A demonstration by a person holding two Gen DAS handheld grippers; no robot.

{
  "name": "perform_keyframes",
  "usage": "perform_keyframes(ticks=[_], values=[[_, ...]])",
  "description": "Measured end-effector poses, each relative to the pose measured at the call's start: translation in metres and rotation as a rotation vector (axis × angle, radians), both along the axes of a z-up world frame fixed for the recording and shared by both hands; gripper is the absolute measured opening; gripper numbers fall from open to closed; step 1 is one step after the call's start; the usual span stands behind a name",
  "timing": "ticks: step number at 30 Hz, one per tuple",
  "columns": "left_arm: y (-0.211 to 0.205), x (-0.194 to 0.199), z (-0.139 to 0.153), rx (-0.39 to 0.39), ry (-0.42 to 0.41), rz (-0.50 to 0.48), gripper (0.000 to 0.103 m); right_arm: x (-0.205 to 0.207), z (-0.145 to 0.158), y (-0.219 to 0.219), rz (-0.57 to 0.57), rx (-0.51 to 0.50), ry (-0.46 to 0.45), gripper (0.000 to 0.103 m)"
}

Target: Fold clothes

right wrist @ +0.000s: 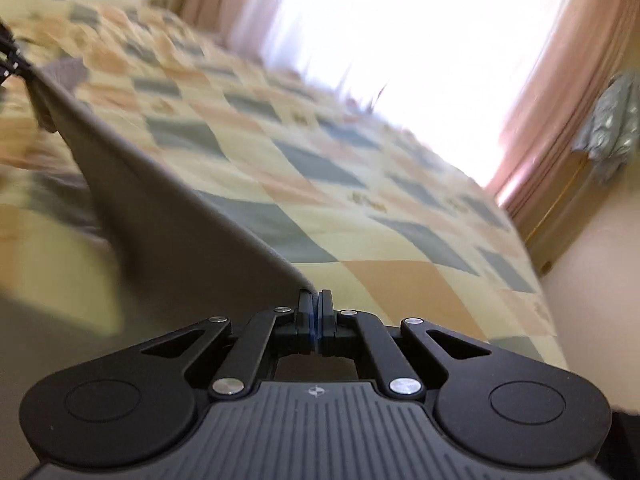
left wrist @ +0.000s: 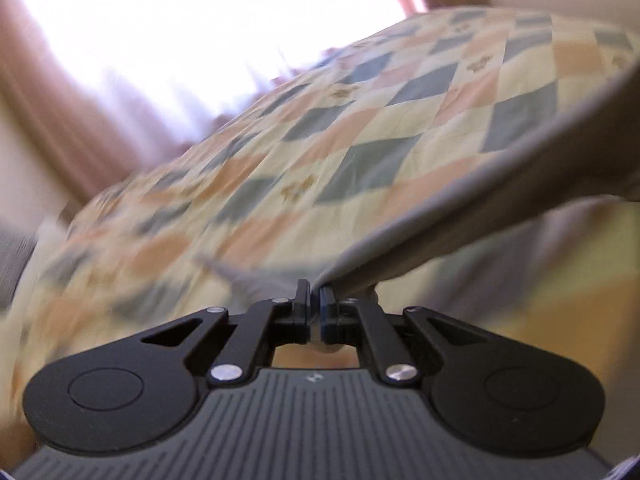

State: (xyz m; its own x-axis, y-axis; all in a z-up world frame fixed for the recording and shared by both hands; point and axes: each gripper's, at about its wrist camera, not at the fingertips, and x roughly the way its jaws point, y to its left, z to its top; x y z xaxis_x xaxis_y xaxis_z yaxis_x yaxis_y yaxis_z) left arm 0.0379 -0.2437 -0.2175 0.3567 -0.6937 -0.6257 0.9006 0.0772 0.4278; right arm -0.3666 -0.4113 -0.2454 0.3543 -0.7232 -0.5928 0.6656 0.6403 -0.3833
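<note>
A grey garment [left wrist: 500,196] is stretched taut in the air above the bed between my two grippers. My left gripper [left wrist: 315,292] is shut on one end of it; the cloth runs from the jaws up to the right. My right gripper [right wrist: 315,300] is shut on the other end; the grey garment [right wrist: 168,216] runs from it up to the left, where the other gripper's black fingers [right wrist: 12,64] pinch it. Both views are blurred by motion.
A bed with a checked quilt [left wrist: 320,140] of cream, blue-grey and orange squares lies below, and shows in the right wrist view [right wrist: 360,184] too. Pink curtains [right wrist: 552,92] frame a bright window. A grey-green cloth [right wrist: 612,120] hangs at the right. A pale wall [right wrist: 592,300] borders the bed.
</note>
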Motion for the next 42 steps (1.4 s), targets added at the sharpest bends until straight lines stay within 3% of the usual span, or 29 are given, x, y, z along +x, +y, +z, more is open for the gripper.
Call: perform_keyframes(ticks=[2,5,7,8,12,15,18,21,24,29,32,35,37,42], values=[[0.046,-0.019,-0.003,0.028,0.029,0.072,0.005,-0.017,0.003,0.053,0.017,-0.013,0.001,0.000],[0.097,-0.042,-0.041,0.131,0.096,0.195,0.013,-0.032,-0.019,0.118,0.048,0.055,0.056,0.001],[0.125,-0.051,-0.067,0.178,0.148,0.271,0.015,-0.038,-0.046,0.146,0.023,0.124,0.122,0.029],[0.134,-0.053,-0.077,0.167,0.175,0.289,0.016,-0.042,-0.059,0.158,0.005,0.153,0.144,0.037],[0.166,-0.053,-0.110,0.028,0.251,0.305,0.026,-0.068,-0.095,0.179,-0.094,0.173,0.072,0.047],[0.187,-0.051,-0.132,-0.117,0.278,0.292,0.028,-0.091,-0.123,0.187,-0.205,0.120,-0.067,0.049],[0.201,-0.057,-0.153,-0.234,0.261,0.274,0.028,-0.106,-0.148,0.193,-0.280,0.102,-0.221,0.053],[0.212,-0.060,-0.163,-0.321,0.254,0.272,0.029,-0.110,-0.162,0.206,-0.305,0.032,-0.281,0.053],[0.217,-0.062,-0.160,-0.339,0.277,0.303,0.029,-0.113,-0.165,0.208,-0.311,0.002,-0.309,0.054],[0.212,-0.068,-0.141,-0.213,0.296,0.341,0.031,-0.109,-0.166,0.205,-0.329,0.019,-0.287,0.054],[0.213,-0.069,-0.133,-0.180,0.340,0.363,0.033,-0.104,-0.161,0.205,-0.351,0.054,-0.248,0.054],[0.228,-0.074,-0.125,-0.177,0.397,0.400,0.038,-0.100,-0.158,0.205,-0.386,0.080,-0.219,0.054],[0.246,-0.077,-0.120,-0.184,0.452,0.404,0.048,-0.095,-0.158,0.206,-0.416,0.081,-0.202,0.054],[0.271,-0.086,-0.110,-0.187,0.460,0.369,0.047,-0.082,-0.154,0.202,-0.471,0.101,-0.143,0.054]])
